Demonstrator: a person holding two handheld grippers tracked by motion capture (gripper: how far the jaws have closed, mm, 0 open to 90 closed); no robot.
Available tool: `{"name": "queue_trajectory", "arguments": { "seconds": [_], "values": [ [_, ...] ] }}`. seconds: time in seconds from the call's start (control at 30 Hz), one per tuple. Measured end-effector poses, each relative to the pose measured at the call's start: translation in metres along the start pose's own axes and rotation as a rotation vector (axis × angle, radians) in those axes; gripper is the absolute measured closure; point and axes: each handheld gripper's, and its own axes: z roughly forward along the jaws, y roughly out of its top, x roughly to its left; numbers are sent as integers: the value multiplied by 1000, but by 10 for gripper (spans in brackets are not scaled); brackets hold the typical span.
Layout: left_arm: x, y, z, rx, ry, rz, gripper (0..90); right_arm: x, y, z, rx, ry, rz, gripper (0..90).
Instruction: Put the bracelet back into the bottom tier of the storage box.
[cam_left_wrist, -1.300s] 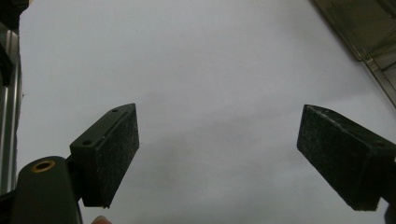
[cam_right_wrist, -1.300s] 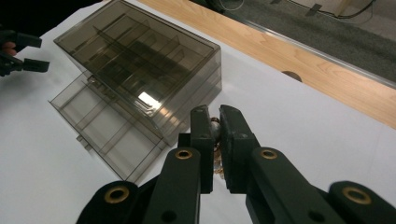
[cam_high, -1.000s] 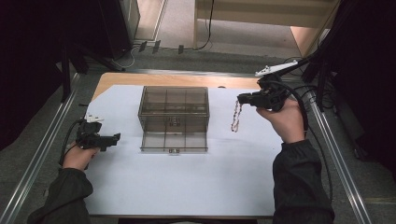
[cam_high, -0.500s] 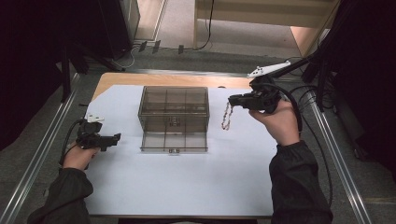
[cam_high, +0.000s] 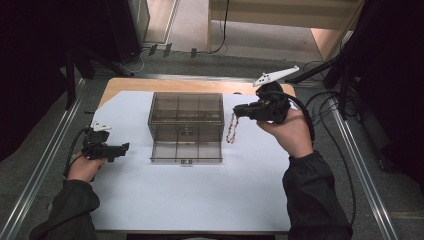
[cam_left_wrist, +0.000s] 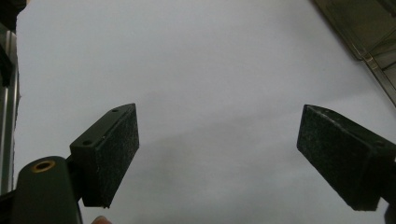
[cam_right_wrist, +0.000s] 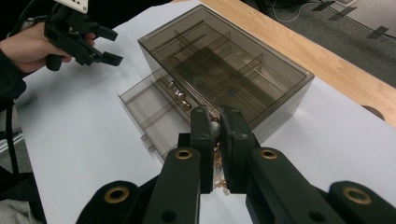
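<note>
Right gripper (cam_high: 239, 108) is up beside the smoky box (cam_high: 186, 114), jaws pinched on a beaded chain (cam_high: 231, 128) that dangles just off the box's right wall. In the right gripper view the chain (cam_right_wrist: 215, 158) is mostly hidden behind the jaws, only a bead and some links peeking out. Left gripper (cam_high: 122, 147) sits low over the white sheet (cam_high: 200, 195), jaws wide apart, nothing between them. The box's bottom drawer (cam_high: 186, 152) is pulled out; small items inside it are too dim to name. Wooden table edge (cam_high: 150, 84) behind, grey floor, cables, darkness either side.
</note>
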Motion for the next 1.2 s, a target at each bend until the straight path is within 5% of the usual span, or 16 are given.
{"name": "queue_trajectory", "arguments": {
  "seconds": [0.8,1.2],
  "values": [
    [4,-6,-5,2,10,-10,141,25,9,37,69,66,-68,863],
    [4,-6,-4,2,4,-12,141,23,2,62,115,79,-78,863]
  ]
}}
